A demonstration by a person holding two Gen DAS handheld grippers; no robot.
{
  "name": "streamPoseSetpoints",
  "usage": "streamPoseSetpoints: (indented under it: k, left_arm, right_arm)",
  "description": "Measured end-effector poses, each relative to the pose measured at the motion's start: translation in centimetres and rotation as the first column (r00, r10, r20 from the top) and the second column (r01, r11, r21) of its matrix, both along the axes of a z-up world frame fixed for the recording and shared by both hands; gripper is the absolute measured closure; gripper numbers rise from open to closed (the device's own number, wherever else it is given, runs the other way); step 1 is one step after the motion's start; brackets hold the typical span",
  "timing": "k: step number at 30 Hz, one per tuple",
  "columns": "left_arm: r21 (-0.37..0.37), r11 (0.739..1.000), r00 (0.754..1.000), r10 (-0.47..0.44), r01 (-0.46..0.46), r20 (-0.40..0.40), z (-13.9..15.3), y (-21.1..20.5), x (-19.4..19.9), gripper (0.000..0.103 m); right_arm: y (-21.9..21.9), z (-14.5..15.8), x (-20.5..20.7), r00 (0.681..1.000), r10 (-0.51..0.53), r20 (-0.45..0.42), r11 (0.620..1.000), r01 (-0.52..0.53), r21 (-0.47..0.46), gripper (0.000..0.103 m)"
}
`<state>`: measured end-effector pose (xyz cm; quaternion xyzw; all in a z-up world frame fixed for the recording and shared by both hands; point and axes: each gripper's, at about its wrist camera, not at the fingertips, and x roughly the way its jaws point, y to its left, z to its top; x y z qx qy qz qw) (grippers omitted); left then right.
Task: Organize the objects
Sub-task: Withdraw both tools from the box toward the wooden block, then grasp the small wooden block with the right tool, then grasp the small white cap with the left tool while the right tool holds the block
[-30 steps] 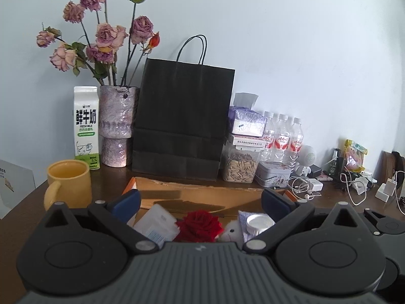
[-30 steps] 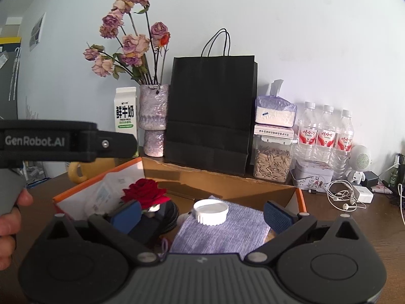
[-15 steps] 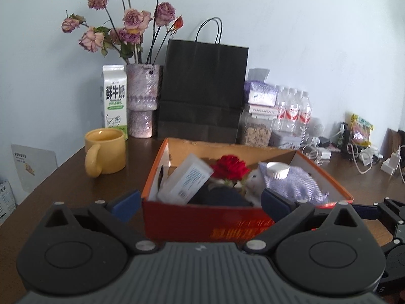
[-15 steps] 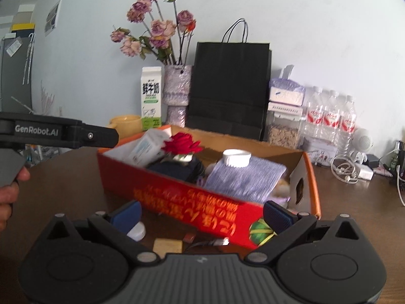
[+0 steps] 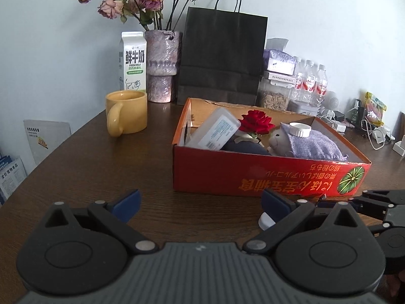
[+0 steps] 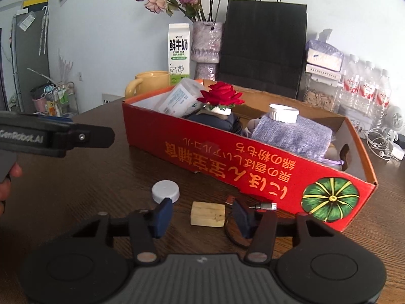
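A red cardboard box on the brown table holds a clear plastic case, a red rose, a white-capped jar on a purple cloth, and a small plush toy. In front of the box lie a white cap, a pale yellow block and a small metal connector. My right gripper is closing, with the block between its blue pads but apart from both. My left gripper stands open over bare table left of the cap, nothing between its fingers.
A yellow mug, milk carton, vase of dried roses and black paper bag stand behind the box. Water bottles, a seed jar and cables crowd the back right. A thin black ring lies by my right finger.
Both grippers drew back from over the box and sank toward the table in front of it. The right jaws narrowed from wide open around the yellow block.
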<state>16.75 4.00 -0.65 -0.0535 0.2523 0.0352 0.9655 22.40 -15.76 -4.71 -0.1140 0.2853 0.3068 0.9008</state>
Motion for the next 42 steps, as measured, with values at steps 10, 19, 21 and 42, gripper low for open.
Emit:
streamPoseSetpoints:
  k: [10, 19, 21, 42]
  left_arm:
    - [-0.007, 1.000, 1.000, -0.005, 0.004, -0.027, -0.7, -0.2, 0.7, 0.000]
    - [0.014, 1.000, 0.998, -0.017, 0.018, -0.062, -1.4, -1.3, 1.7, 0.000]
    - [0.019, 0.999, 0.997, -0.025, 0.026, -0.072, -1.6, -1.8, 1.9, 0.000]
    - [0.059, 0.991, 0.981, -0.110, 0.121, -0.162, -3.4, -7.3, 4.6, 0.000]
  right_arm:
    - [0.0, -0.4, 0.0, 0.999, -0.002, 0.032, 1.000, 0.002, -0.002, 0.073]
    - [-1.7, 0.4, -0.8, 0.994, -0.042, 0.097, 0.997, 0.036, 0.061, 0.073]
    - [-2.2, 0.5, -1.0, 0.993, -0.055, 0.108, 0.996, 0.047, 0.072, 0.073]
    - [-8.3, 1.0, 0.1, 0.971, -0.196, 0.136, 0.975, 0.179, 0.128, 0.073]
